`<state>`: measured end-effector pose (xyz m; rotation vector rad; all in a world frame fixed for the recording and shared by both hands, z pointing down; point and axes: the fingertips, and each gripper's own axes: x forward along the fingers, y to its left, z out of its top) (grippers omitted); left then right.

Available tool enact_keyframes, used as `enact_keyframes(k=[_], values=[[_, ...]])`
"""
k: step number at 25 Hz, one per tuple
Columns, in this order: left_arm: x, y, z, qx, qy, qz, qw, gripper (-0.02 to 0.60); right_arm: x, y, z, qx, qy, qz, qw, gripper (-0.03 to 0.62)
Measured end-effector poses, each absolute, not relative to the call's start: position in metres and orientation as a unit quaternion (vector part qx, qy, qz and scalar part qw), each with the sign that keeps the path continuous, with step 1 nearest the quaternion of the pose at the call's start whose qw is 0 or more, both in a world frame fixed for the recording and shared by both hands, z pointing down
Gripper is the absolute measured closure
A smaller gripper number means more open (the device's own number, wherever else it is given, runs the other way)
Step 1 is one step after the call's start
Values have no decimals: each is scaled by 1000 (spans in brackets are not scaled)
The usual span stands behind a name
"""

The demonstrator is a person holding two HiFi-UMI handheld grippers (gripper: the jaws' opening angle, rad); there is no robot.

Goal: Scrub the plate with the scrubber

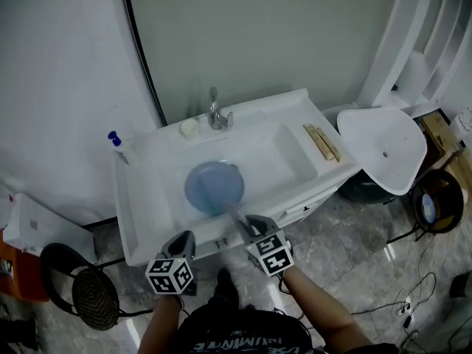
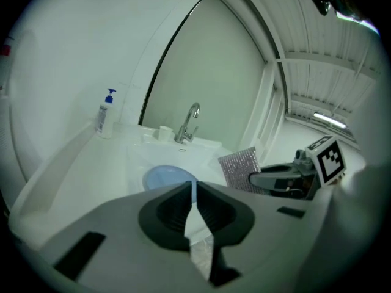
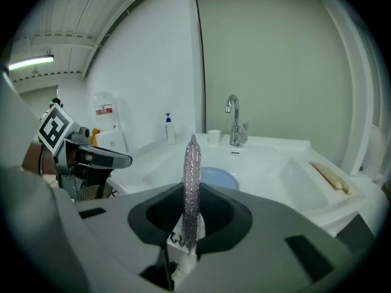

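Note:
A round blue plate (image 1: 214, 186) lies flat in the white sink basin (image 1: 284, 153); it also shows in the left gripper view (image 2: 166, 177) and the right gripper view (image 3: 219, 177). My right gripper (image 1: 241, 225) is shut on a silvery mesh scrubber (image 1: 236, 214), which stands edge-on between its jaws (image 3: 192, 182). The scrubber hangs over the sink's front rim, short of the plate. My left gripper (image 1: 186, 237) is shut with nothing in it (image 2: 194, 195), beside the right one and in front of the sink.
A chrome faucet (image 1: 216, 112) and a small white cup (image 1: 190, 127) stand at the sink's back. A blue-capped pump bottle (image 1: 118, 147) is at the back left, and wooden sticks (image 1: 322, 142) lie on the right ledge. A loose white basin (image 1: 383, 147) stands to the right.

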<state>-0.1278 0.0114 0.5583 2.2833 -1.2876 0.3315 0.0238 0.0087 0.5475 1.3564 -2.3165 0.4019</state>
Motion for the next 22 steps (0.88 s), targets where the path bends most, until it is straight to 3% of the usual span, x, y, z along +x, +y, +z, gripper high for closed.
enact_keyframes(k=[22], values=[[-147, 186, 541, 814, -513, 92, 254, 547, 15, 155, 553, 457, -850, 160, 208, 517]])
